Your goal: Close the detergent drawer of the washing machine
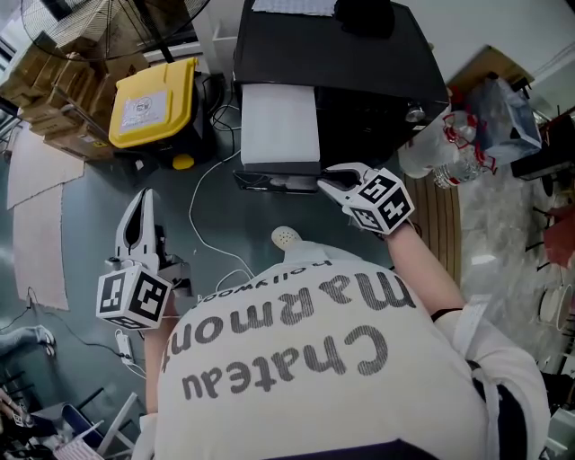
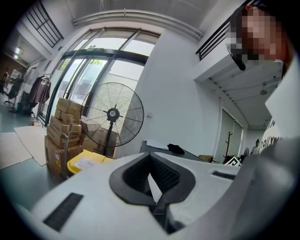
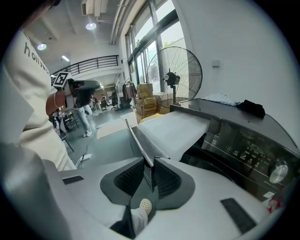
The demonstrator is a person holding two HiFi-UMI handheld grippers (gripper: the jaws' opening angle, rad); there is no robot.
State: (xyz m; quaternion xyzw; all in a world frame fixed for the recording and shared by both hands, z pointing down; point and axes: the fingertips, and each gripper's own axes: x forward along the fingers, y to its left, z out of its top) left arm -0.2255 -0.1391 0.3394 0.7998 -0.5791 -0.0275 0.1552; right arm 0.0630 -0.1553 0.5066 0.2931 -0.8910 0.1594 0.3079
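The black washing machine [image 1: 359, 72] stands in front of me, its white detergent drawer [image 1: 278, 121] pulled far out towards me. My right gripper [image 1: 329, 181] is at the right end of the drawer's dark front panel [image 1: 269, 181]. In the right gripper view that thin panel [image 3: 137, 139] runs edge-on between the pads, and the right gripper [image 3: 151, 165] is shut on it. My left gripper [image 1: 144, 198] hangs off to the left over the floor, away from the machine, with its fingers together and nothing in them. In the left gripper view the left gripper [image 2: 151, 161] points level towards a fan.
A yellow bin [image 1: 153, 103] and stacked cardboard boxes [image 1: 54, 99] stand left of the machine, with a floor fan [image 2: 112, 115] behind them. White cables [image 1: 202, 207] trail over the floor. Plastic bottles [image 1: 440, 153] and a wooden surface [image 1: 442, 225] are at the right. A dark cloth [image 1: 364, 16] lies on the machine.
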